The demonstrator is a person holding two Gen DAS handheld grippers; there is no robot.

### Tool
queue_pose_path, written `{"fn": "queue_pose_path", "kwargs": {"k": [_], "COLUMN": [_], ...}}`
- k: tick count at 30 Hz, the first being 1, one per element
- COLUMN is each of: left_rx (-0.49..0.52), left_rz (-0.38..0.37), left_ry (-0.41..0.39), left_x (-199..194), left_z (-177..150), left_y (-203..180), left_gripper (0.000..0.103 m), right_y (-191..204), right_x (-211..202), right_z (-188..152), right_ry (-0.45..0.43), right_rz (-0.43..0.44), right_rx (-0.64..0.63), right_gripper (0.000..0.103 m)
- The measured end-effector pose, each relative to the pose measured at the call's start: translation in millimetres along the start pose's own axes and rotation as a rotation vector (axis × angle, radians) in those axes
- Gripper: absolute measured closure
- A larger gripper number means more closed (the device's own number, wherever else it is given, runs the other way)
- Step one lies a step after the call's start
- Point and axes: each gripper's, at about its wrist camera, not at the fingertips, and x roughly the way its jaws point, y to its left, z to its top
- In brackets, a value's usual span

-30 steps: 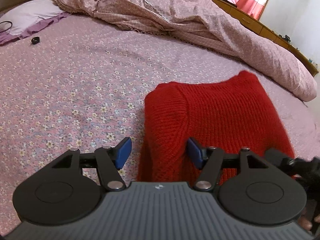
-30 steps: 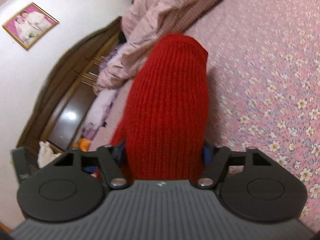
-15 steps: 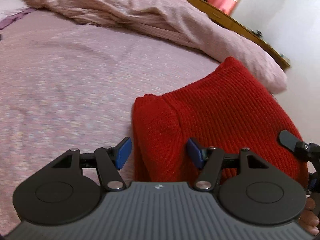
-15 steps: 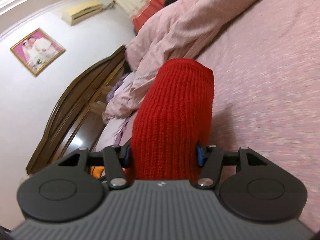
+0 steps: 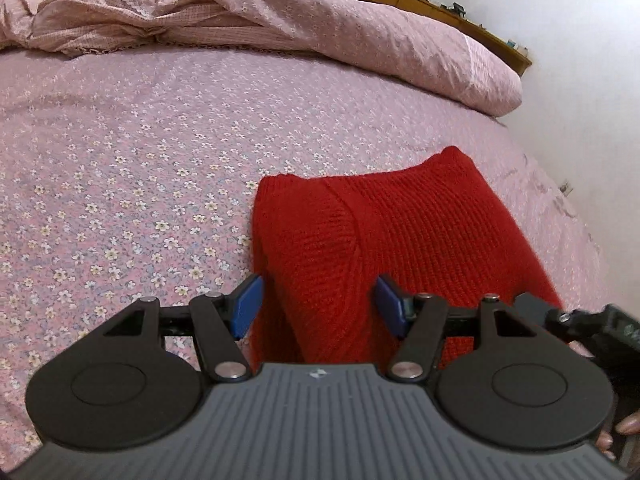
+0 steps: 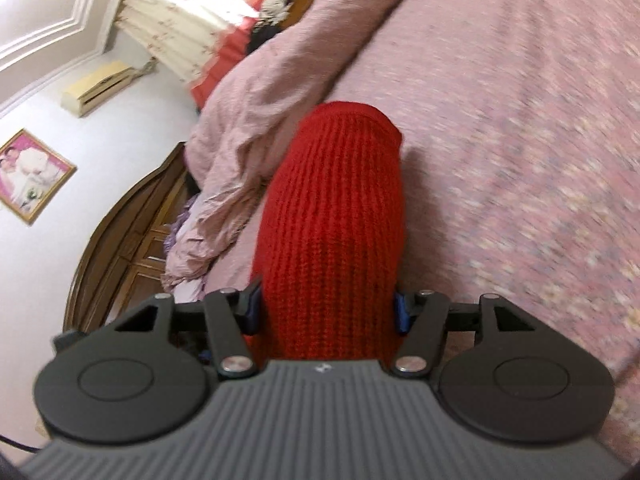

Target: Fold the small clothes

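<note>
While gripped, sweater (image 6: 332, 240) between tool (image 6: 326, 312) pads.

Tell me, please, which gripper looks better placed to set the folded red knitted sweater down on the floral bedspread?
Probably the right gripper: the red knitted sweater fills its slightly opening jaws. In the left gripper only a fold sits, one pad clear of the knit, above the floral bedspread.

A red ribbed-knit sweater (image 5: 400, 240) lies on a pink bedsheet (image 5: 120, 160) sprigged with small white flowers.
</note>
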Motion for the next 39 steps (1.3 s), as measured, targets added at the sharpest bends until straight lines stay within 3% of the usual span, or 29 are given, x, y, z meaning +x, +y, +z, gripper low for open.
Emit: {"fn": "queue_pose_path", "kwargs": {"k": [9, 14, 17, 20, 21, 24, 27, 30, 33, 39], "left_rx": [0.017, 0.068, 0.104, 0.156, 0.177, 0.204, 0.217, 0.176, 0.152, 0.104], "left_rz": [0.026, 0.048, 0.057, 0.042, 0.038, 0.047, 0.110, 0.141, 0.144, 0.124], "left_ry": [0.016, -0.021, -0.052, -0.074, -0.078, -0.069, -0.051, 0.000, 0.010, 0.012], "left_x": [-21.6, -40.3, -50.1, -54.8, -54.5, -46.9, -31.7, -16.9, -13.9, -18.9], "left_z": [-10.9, -16.2, -18.3, -20.8, -22.2, -25.6, -30.5, -34.2, -35.0, -32.9], "left_y": [-9.3, -28.2, -41.1, -54.6, -58.5, -63.7, -59.7, -45.8, -36.7, -34.0], "left_gripper": [0.035, 0.036, 0.036, 0.036, 0.037, 0.037, 0.037, 0.037, 0.036, 0.035], "right_y": [-7.2, 23.9, 40.5, 42.4, 40.6, 43.8, 54.3, 60.0, 64.7, 66.4], "right_x": [-5.0, -27.8, -34.2, -27.0, -22.6, -9.9, 0.9, 10.5, 19.2, 15.0], "right_z": [-10.7, -14.3, -17.8, -17.1, -17.0, -17.5, -20.0, -27.2, -33.7, -30.6], "right_ry": [0.001, -0.109, -0.152, -0.130, -0.118, -0.113, -0.082, -0.056, -0.060, -0.065], "right_rz": [-0.130, -0.236, -0.265, -0.256, -0.257, -0.265, -0.275, -0.272, -0.283, -0.274], "right_rx": [-0.129, -0.372, -0.509, -0.528, -0.529, -0.552, -0.600, -0.641, -0.703, -0.701], "right_gripper": [0.029, 0.030, 0.044, 0.068, 0.071, 0.070, 0.070, 0.070, 0.070, 0.069]}}
